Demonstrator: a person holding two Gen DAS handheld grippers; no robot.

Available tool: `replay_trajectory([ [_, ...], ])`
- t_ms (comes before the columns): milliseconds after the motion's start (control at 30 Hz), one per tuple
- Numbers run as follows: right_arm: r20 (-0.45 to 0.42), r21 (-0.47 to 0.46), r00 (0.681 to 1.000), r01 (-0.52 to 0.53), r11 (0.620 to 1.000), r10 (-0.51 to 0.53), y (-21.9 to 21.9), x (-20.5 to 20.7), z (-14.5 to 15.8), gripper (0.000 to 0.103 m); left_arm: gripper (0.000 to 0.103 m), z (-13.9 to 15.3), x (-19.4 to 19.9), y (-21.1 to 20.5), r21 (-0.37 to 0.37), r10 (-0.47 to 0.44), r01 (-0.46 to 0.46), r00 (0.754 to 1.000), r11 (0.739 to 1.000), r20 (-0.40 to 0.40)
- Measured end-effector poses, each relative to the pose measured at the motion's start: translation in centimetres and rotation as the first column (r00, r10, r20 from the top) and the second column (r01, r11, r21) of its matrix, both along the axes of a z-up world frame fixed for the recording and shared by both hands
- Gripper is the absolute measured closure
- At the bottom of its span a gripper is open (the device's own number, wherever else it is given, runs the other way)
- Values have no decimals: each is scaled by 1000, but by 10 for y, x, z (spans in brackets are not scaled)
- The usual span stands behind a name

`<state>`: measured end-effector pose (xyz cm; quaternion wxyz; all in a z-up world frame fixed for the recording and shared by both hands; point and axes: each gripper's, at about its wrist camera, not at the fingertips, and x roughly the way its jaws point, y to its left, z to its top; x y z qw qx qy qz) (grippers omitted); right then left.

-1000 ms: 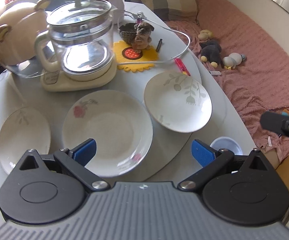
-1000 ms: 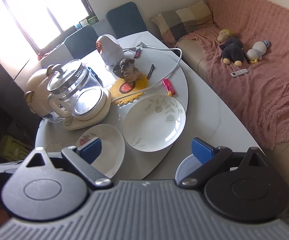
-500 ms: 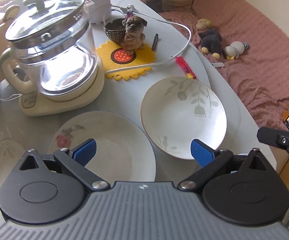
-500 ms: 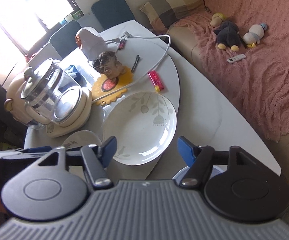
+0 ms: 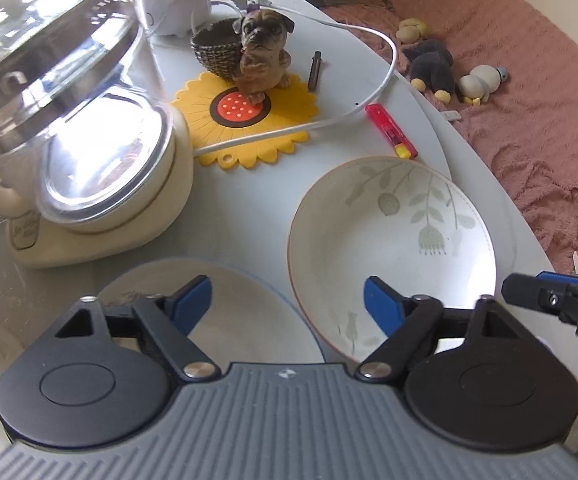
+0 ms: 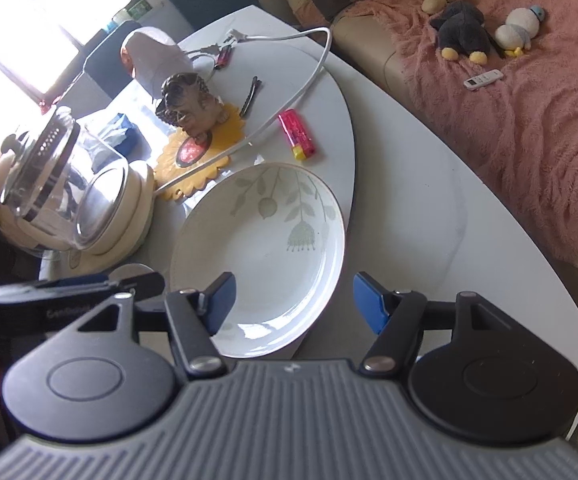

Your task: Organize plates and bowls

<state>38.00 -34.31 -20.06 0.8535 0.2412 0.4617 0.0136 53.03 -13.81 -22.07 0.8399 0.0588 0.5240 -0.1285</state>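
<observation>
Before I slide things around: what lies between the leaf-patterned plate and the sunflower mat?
Only bare tabletop separates the leaf-patterned plate from the sunflower mat, plainest in the left wrist view; the red lighter lies off to the side.

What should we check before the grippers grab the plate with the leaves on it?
1. Right gripper open, nothing between its jaws: ok.
2. Left gripper open, jaws just been closing, nothing between them: ok.
3. Leaf plate empty: ok.
4. Red lighter apart from the plate: ok.
5. White cable clear of the plate: ok.
6. Right gripper lined up with the plate's rim: cannot tell.
</observation>
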Motion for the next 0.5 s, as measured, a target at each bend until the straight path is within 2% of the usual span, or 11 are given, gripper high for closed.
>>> replay_trajectory([
  [33,-8,7,1000,-1,1000,1,-2,3,-3,35,25,-4,5,1,-25,1,-1,1000,1000,-13],
  [67,-16,27,1000,4,1000,-4,-5,6,-7,35,33,-8,10,2,-51,7,-9,999,999,-34],
  [133,-25,59,1000,19,998,-18,-10,12,-13,44,41,-17,18,3,-73,13,-17,998,997,-67],
  [167,-31,60,999,22,998,-21,-12,15,-16,46,47,-21,22,2,-73,8,-14,997,997,-77],
  [267,-45,50,999,18,999,-15,-13,25,-23,52,50,-25,29,-1,-64,-17,13,998,998,-66],
  [367,-64,39,998,3,999,0,-14,33,-30,60,67,-29,37,-2,-65,-27,22,996,998,-82],
  [400,-72,39,997,1,999,2,-15,36,-32,65,68,-30,40,-2,-70,-32,26,996,997,-84],
  [500,-75,38,997,-1,999,4,-17,41,-35,69,74,-31,43,-5,-56,-53,49,996,997,-74],
])
